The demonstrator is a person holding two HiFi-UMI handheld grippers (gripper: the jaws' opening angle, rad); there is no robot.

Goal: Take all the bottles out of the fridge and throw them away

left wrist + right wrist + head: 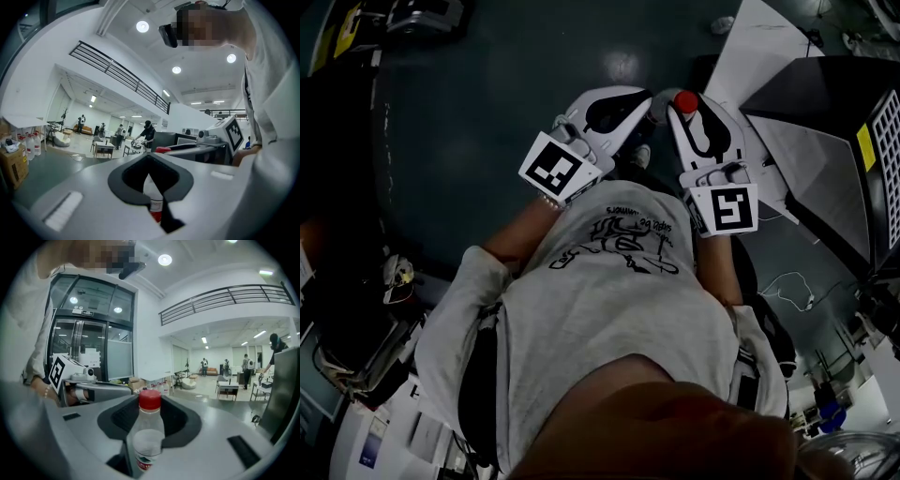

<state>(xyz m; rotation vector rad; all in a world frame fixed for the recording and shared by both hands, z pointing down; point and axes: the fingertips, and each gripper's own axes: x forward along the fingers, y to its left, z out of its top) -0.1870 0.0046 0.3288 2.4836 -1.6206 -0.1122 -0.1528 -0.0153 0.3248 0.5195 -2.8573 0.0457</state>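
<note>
Holding one bottle apiece, the two grippers sit close together out in front of the person's chest, above a dark floor (487, 131). The right gripper (694, 117) has its jaws pinching a clear red-capped bottle (149, 427), which stands upright between them with its cap on top and a red-and-white label low on its body. In the head view that cap shows between the two gripper tips. The left gripper (628, 103) has its jaws closed on a second bottle (153, 199); only a pale stretch of its body and a red label show in the gap, and its cap is out of sight. By the look of it, the task is partway through: these two bottles are out and in hand, but neither has been thrown away. No bin appears in any view. No view looks into a fridge, so I cannot tell whether more bottles wait there.
</note>
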